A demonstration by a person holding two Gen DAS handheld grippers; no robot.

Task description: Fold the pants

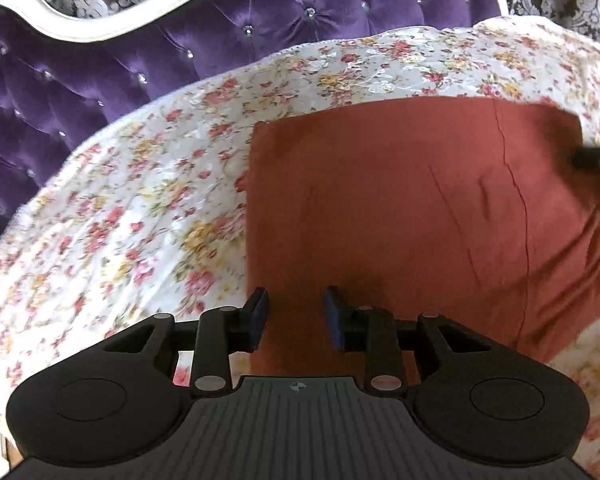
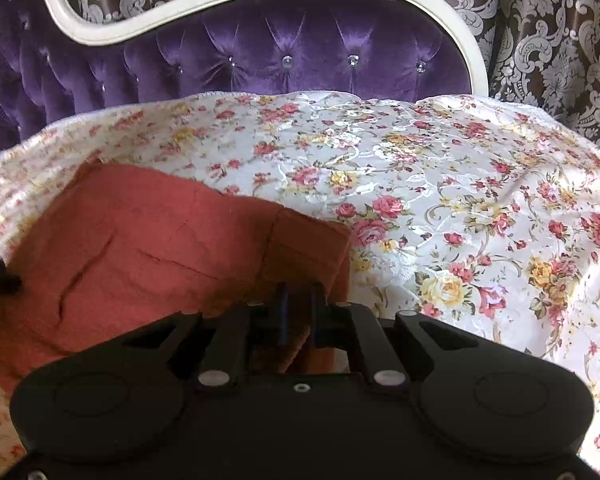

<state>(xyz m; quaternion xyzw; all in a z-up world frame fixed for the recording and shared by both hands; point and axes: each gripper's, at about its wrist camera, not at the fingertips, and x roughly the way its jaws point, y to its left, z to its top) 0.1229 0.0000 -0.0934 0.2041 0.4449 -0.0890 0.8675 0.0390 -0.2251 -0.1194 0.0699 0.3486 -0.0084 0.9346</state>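
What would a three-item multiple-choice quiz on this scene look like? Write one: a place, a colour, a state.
1. Where do the pants lie?
A. on the floral bedspread
B. on a wooden floor
C. over the headboard

2. What colour are the pants?
A. navy
B. rust red
C. grey

3. How does the left tool stand?
A. shut on the pants
B. shut on the bedspread
C. open, fingers apart above the pants

Answers: 1 A, floral cloth borders the pants in both views. 2 B, the fabric reads rust red in both. 3 C, a clear gap shows between its fingers, while the right tool is closed on a fold of the pants.
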